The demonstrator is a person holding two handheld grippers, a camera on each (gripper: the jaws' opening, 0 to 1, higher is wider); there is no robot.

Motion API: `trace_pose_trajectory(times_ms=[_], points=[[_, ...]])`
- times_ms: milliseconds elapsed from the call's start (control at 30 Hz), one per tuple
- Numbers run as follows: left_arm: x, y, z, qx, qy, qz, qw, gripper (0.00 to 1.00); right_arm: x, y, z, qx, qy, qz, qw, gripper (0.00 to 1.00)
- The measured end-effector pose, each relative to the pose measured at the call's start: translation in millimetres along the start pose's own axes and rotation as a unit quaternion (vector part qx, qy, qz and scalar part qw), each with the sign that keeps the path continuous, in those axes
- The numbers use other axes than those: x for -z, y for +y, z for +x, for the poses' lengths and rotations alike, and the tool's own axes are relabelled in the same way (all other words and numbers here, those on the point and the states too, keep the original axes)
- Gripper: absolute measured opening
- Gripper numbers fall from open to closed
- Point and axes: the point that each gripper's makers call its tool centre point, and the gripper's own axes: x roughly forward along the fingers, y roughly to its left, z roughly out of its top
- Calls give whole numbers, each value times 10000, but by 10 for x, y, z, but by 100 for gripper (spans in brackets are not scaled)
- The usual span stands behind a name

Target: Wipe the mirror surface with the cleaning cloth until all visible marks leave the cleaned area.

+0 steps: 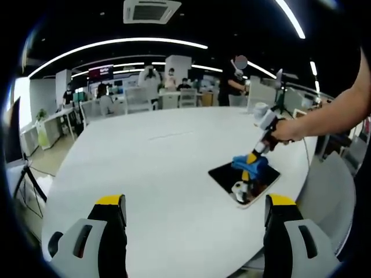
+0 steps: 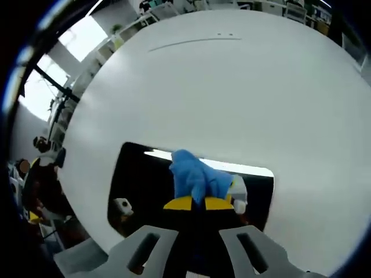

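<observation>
Here my right gripper (image 2: 194, 204) pinches the blue cloth (image 2: 197, 176) down on the mirror (image 2: 139, 179) to rub it, while my left gripper (image 1: 194, 223) waits with jaws apart over the table (image 1: 156, 168)

One mirror (image 2: 139, 179), one blue cloth (image 2: 194, 176), one white table (image 1: 162, 168), and two claws.

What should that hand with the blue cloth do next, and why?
Probably slide the cloth sideways across the mirror. The right gripper is shut on the cloth and presses it onto the glass, and much of the dark surface beside it is uncovered.
</observation>
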Motion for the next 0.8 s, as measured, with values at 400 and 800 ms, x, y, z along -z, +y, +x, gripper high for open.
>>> trace_pose_trajectory(times_ms=[400,800], points=[[6,1,-15,67,-8,18,10000,100,236,87,-78,-81,-17,175,9998,0],[19,-53,-38,130,-31,33,9999,100,485,178,-151,-164,31,329,9993,0]])
